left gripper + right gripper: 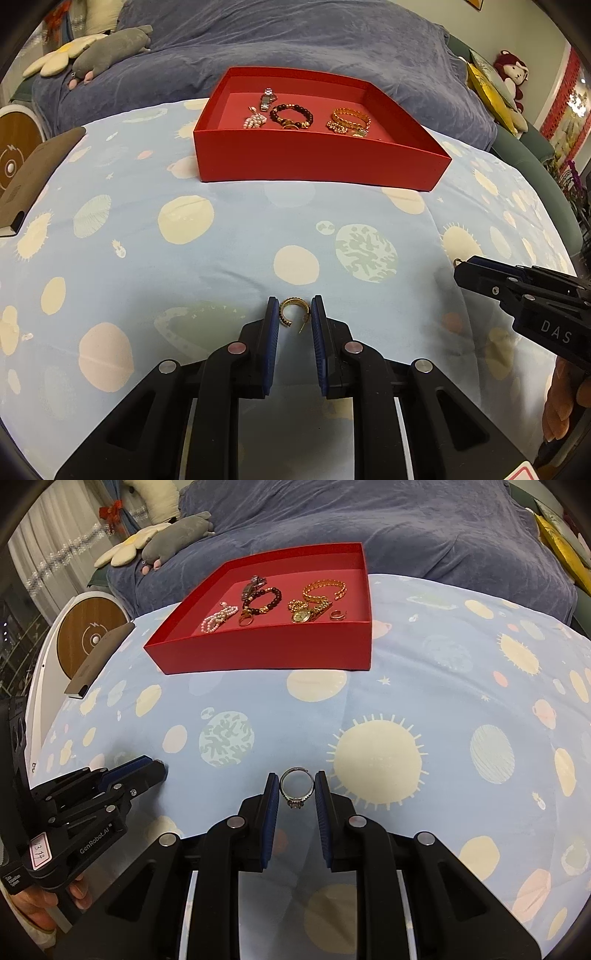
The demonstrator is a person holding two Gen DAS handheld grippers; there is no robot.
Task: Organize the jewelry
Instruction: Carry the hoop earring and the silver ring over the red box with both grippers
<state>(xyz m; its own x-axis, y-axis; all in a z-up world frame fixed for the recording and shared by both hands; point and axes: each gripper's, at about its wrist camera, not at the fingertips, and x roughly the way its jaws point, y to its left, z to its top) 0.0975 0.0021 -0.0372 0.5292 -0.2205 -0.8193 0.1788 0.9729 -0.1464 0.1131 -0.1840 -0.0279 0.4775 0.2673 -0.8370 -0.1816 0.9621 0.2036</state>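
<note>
Much of the jewellery in the red box (321,162) ahead of both tools blurred into a tangle — a dark bead bracelet (291,115) and a gold chain bracelet (350,117) could be made out. The left tool (294,314) was pinched on a gold open hoop earring (291,313) with a beaded edge, its pin hanging free. The right tool (296,786) clamped a thin silver ring (296,788), stone setting downward — both above the planet-print sheet (406,720).

Left gripper (293,317): lower centre of its own view, tilted downward, jaws narrowly apart, pinching a gold ear cuff (291,314).
Right gripper (296,788): lower centre, tilted downward, clamping a silver ring (296,788).
</note>
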